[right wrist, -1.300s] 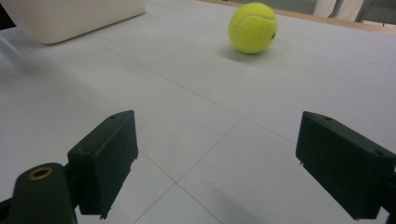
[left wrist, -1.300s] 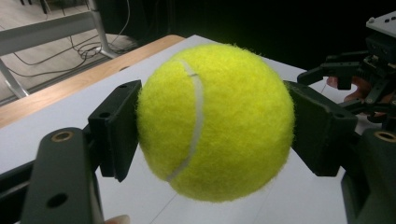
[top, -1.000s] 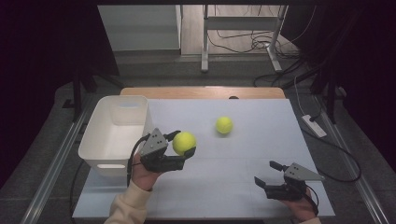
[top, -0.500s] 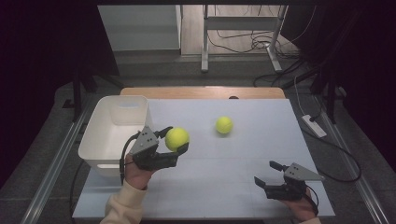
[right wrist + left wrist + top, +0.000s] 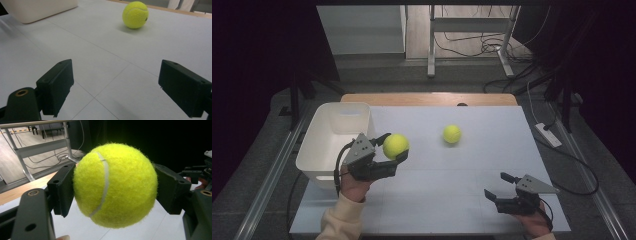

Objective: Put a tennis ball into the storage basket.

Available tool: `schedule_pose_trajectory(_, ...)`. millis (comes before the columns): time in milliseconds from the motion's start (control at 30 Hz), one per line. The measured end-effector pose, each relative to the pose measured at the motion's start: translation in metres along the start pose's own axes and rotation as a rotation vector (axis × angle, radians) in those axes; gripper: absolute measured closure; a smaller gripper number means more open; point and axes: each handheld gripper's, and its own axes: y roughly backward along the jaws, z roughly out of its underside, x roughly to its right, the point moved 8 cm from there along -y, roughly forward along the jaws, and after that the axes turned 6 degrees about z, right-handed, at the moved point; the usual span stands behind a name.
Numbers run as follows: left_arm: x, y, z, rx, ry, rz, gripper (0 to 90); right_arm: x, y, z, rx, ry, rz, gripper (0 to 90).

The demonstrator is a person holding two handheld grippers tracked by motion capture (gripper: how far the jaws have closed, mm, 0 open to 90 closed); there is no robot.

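Note:
A yellow tennis ball [image 5: 396, 145] hangs above the white table, close to the right wall of a white bin [image 5: 319, 145]. My left gripper [image 5: 392, 150] is shut on it; in the left gripper view the ball [image 5: 115, 185] is pressed between both black jaws. A second tennis ball [image 5: 452, 134] lies free on the table at mid-depth, seen ahead in the right gripper view [image 5: 135, 14]. My right gripper [image 5: 495, 184] rests low at the front right, open, with bare table between its jaws [image 5: 115, 87].
The bin [image 5: 37, 7] stands at the table's left edge and looks empty. A wooden strip [image 5: 427, 98] runs along the far edge. A power strip [image 5: 548, 134] and cables lie off the right side. Table legs and cables stand beyond.
My left gripper has carried the held ball leftward and slightly farther away, closer to the bin. The right gripper and the loose ball have stayed put.

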Motion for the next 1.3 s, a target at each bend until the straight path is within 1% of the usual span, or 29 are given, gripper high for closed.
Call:
schedule_pose_trajectory(500,-0.011,0.008,-0.003,0.023,0.010,-0.034,26.2,0.000,0.000,0.000,0.000,-0.002,0.001,12.9)
schedule_pose_trajectory(800,-0.020,0.017,-0.006,0.042,0.022,-0.064,26.2,0.000,0.000,0.000,0.001,-0.003,0.001,12.9)
schedule_pose_trajectory(1300,-0.034,0.025,-0.012,0.052,0.029,-0.104,26.3,0.001,0.000,-0.001,0.007,-0.010,0.000,12.9)
